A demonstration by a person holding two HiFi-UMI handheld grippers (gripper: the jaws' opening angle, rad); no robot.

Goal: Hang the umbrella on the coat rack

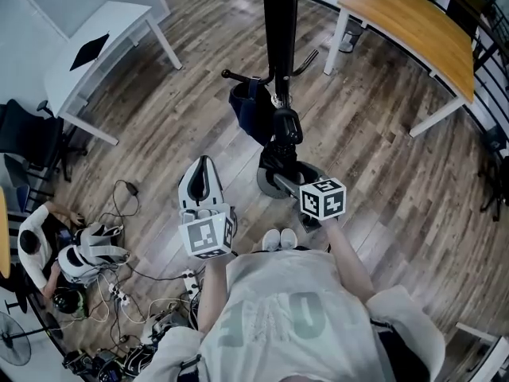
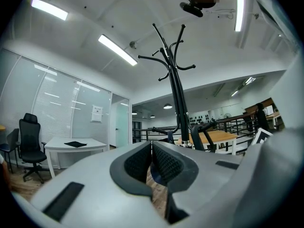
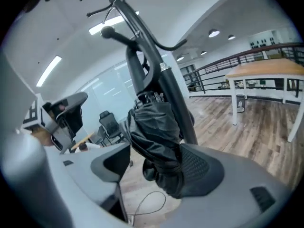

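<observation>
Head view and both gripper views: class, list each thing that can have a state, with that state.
Coat rack: standing upright.
Umbrella: folded, close beside the rack's pole.
Left tool: shut, empty.
Right tool: open, umbrella between its jaws, not pinched.

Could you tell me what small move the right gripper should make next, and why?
Probably draw the right gripper straight back, off the black folded fabric umbrella. Its jaws stand apart, the umbrella only brushing one pad, and its curved handle seems hooked on the black metal coat rack, so it appears to hang unaided.
</observation>
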